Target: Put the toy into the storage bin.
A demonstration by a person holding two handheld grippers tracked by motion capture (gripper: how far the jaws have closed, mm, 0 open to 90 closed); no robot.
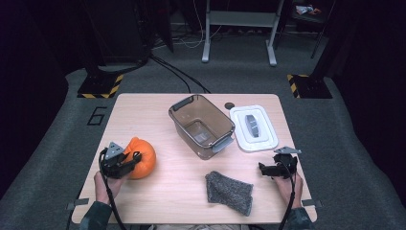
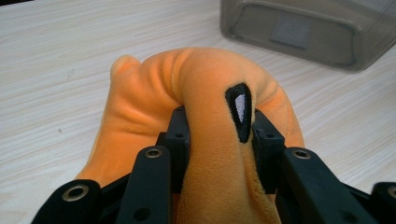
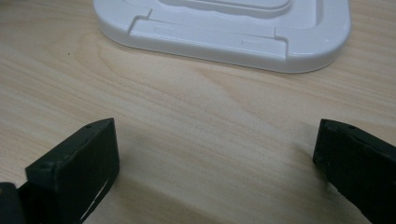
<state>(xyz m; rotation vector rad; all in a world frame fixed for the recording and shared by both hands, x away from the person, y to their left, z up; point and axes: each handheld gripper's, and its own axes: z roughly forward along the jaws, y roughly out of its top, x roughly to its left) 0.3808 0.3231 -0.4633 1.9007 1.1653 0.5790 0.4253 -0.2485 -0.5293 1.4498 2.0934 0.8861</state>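
A person stands at the near side of a wooden counter (image 1: 158,191) with a gripper in each hand.

The left gripper (image 1: 128,162) is squeezing a soft orange toy (image 1: 142,155). Seen from the left gripper view, the two black jaws press into the toy (image 2: 205,93) from both sides, and the plush bulges up between them. The toy has a black pointed patch with a bit of white in it, right beside one jaw. The toy sits on the counter near its left edge, close to the person's left hand (image 1: 101,184).

The right gripper (image 1: 268,168) rests low over the counter near the right edge. Its jaws stand wide apart, with nothing but bare wood (image 3: 210,140) between them. The person's right hand (image 1: 288,187) holds it from behind.

Just past the right gripper lies a white lid (image 1: 253,128), flat on the counter. In the right gripper view the lid (image 3: 224,32) is near the top, well clear of the jaws.

A clear brownish box (image 1: 201,125) stands in the middle of the counter, touching or almost touching the lid's left side. It looks empty. In the left gripper view the box (image 2: 303,32) is beyond the toy.

A grey fuzzy cloth (image 1: 229,191) lies near the front edge, between the two hands. A small dark round thing (image 1: 230,105) sits behind the lid; I cannot tell what it is.
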